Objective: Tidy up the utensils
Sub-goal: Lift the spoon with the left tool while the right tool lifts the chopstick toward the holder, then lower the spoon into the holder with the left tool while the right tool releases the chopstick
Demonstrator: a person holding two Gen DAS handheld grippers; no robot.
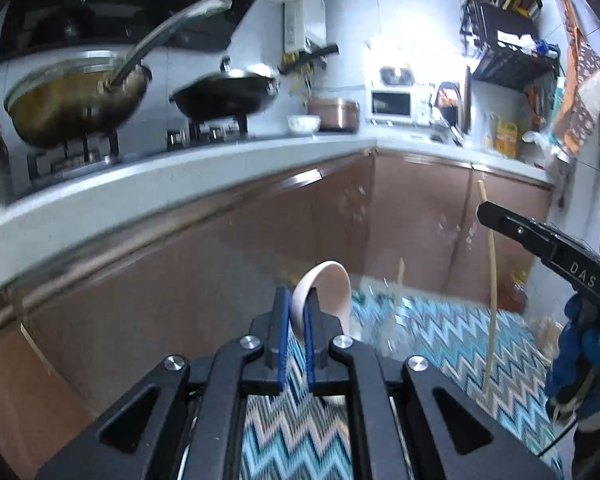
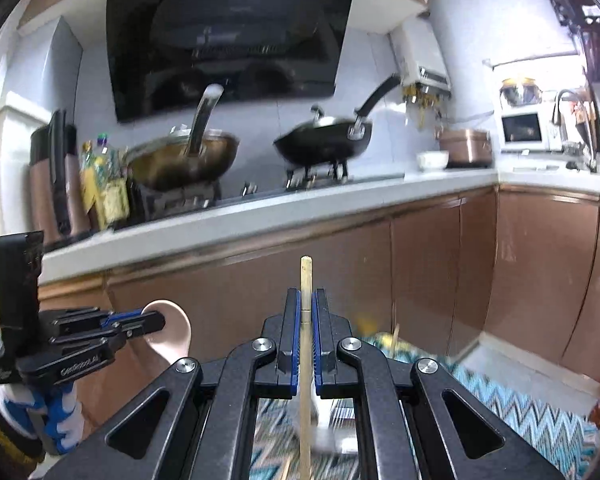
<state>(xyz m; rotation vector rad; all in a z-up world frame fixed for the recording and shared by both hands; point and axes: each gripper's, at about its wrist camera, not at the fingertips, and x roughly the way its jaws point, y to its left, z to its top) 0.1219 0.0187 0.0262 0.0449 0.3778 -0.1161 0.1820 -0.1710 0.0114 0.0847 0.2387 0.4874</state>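
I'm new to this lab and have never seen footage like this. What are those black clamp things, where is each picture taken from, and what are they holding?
No robot here: a person holds a two-finger clamp in each hand, with a wide-angle camera mounted on each clamp, looking forward along its fingers.

In the left wrist view, the left gripper is shut on a white ceramic spoon. In the right wrist view, the right gripper is shut on a thin wooden chopstick. Each view also catches the other clamp from the side.

Below both lies a blue zigzag-patterned cloth. Behind is a kitchen counter with a brass-coloured wok and a black wok on the stove. The pictures are blurred.
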